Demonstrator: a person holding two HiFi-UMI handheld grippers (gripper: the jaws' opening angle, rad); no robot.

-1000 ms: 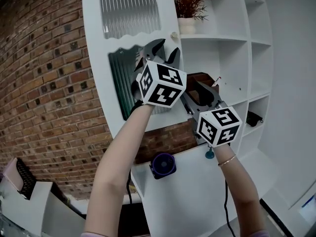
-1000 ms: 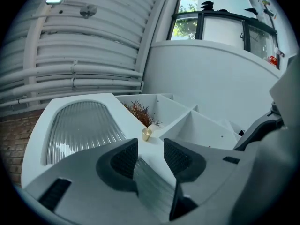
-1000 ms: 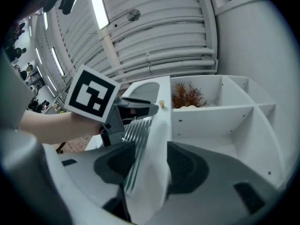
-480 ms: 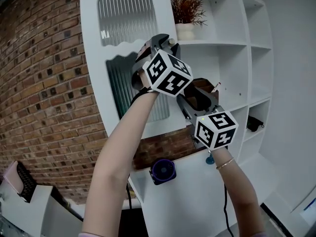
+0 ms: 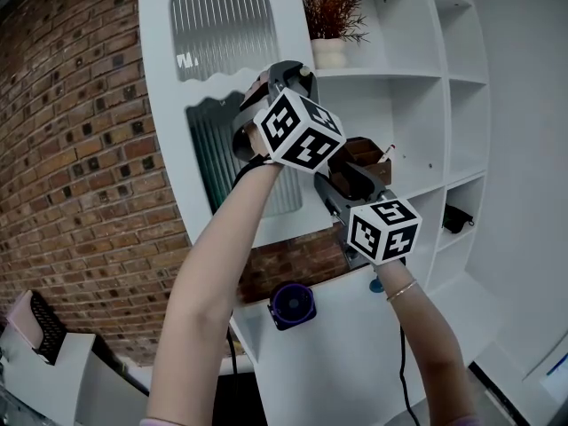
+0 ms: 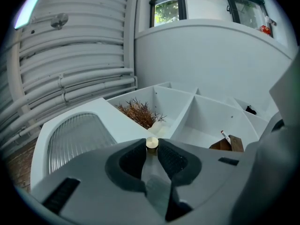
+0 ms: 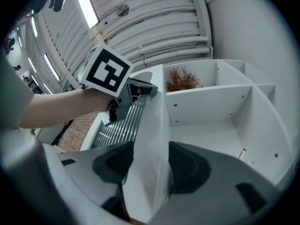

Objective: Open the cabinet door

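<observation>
Cabinet door [image 5: 169,78] stands left of the shelves [image 5: 461,78], swung partly out. Left gripper [image 5: 288,71] jaws are closing on its gold knob [image 6: 152,143]. Right gripper [image 7: 150,161] jaws are opening around the door's edge. Squeeze the knob snugly, then pull slowly.
</observation>
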